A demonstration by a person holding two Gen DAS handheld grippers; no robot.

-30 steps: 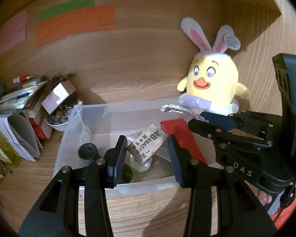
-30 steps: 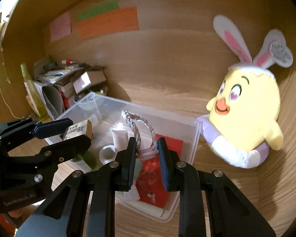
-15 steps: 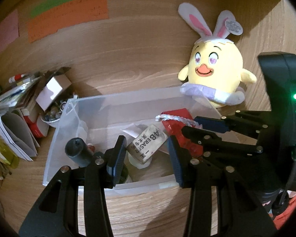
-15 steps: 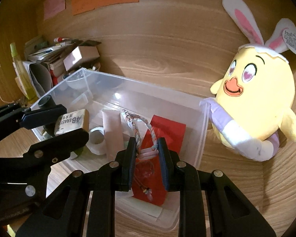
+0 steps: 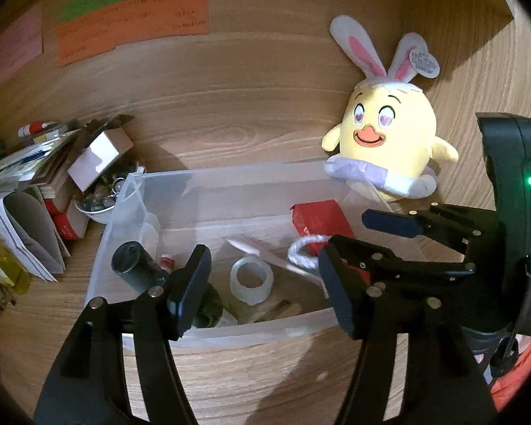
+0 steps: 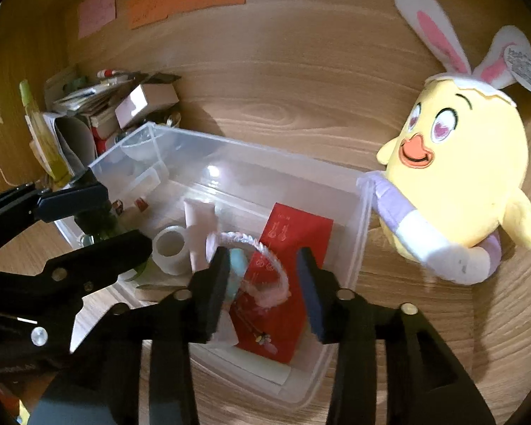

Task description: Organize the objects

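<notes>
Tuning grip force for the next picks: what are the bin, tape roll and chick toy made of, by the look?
Bin: clear, glossy, rigid-looking plastic; the contents show through its walls and it catches a highlight.
Tape roll: translucent whitish ring, probably plastic tape.
Chick toy: soft matte plush, yellow fabric with felt-like ears.

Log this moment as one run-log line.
left gripper: opening, empty | right gripper: opening, braided loop dropping | both over clear bin
</notes>
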